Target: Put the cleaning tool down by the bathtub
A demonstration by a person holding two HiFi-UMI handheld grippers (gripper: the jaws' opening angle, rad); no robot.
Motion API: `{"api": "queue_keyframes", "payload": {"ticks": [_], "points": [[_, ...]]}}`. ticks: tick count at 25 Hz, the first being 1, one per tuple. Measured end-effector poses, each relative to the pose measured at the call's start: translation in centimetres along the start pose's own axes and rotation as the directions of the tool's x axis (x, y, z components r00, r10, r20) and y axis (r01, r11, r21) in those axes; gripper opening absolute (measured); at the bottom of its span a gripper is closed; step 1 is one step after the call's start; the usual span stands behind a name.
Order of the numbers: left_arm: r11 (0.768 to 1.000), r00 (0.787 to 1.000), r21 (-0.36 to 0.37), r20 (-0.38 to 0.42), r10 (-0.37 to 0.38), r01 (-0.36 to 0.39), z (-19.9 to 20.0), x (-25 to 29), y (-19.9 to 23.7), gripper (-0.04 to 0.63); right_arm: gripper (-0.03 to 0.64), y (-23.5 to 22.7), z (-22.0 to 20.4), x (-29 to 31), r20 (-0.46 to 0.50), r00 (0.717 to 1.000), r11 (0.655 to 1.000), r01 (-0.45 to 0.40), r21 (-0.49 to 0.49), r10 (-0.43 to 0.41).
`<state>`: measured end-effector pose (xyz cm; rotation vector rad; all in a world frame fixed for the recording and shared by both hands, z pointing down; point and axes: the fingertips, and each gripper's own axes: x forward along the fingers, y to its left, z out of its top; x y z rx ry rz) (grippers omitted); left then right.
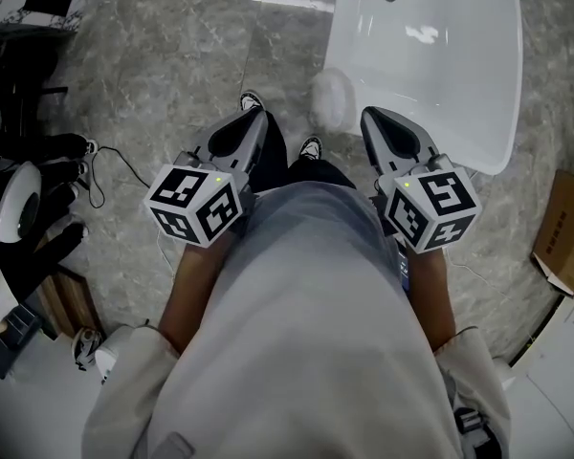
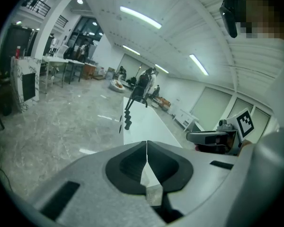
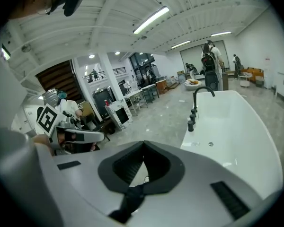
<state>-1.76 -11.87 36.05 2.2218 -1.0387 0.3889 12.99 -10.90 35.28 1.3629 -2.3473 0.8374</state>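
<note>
In the head view the white bathtub (image 1: 459, 75) fills the 1 o'clock part of the picture. Its long left rim runs from 12 o'clock down towards the centre, and its rounded near end sits at about 3 o'clock. The cleaning tool (image 1: 333, 98), a pale fluffy lump, lies on the grey stone floor (image 1: 172, 75) just beside that left rim, clear of both grippers.

Open floor spreads from 10 to 12 o'clock. At 9 o'clock dark gear (image 1: 29, 151) and a thin cable (image 1: 115, 165) crowd the left edge. At 3 to 4 o'clock a cardboard box (image 1: 562, 229) stands near the tub's end, leaving a narrow strip of floor between them. The person's shoes (image 1: 252, 100) stand on the floor between the grippers' tips.

Both forearms reach forward from the body, side by side, and the grippers tilt down and away. The left gripper (image 1: 253, 113) points towards 12 o'clock over bare floor. The right gripper (image 1: 371, 115) points at the tub's near left rim, with the cleaning tool just to the left of its tip.

In the left gripper view the left gripper (image 2: 146, 144) has its jaws pressed together at the tips with nothing between them. In the right gripper view the right gripper (image 3: 143, 145) is likewise closed and empty, with the tub (image 3: 236, 126) and its black tap (image 3: 199, 98) ahead at 2 o'clock.
</note>
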Motion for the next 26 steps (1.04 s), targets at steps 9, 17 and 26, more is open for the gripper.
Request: {"api": "queue_keyframes", "payload": {"ticks": [9, 17, 26], "points": [[1.000, 1.000, -0.008, 0.018, -0.011, 0.012, 0.0, 0.0, -1.4, 0.009, 0.011, 0.1, 0.1, -1.4, -0.010, 1.000, 1.000, 0.006, -0.018, -0.006], [1.000, 1.000, -0.002, 0.009, -0.017, 0.017, -0.5, 0.4, -1.7, 0.009, 0.011, 0.7, -0.5, -1.4, -0.031, 0.999, 1.000, -0.022, -0.023, 0.021], [0.999, 0.999, -0.002, -0.004, -0.040, 0.040, -1.6, 0.7, -2.5, 0.009, 0.011, 0.8, -1.9, -2.0, -0.046, 0.999, 1.000, -0.015, 0.002, 0.015]]}}
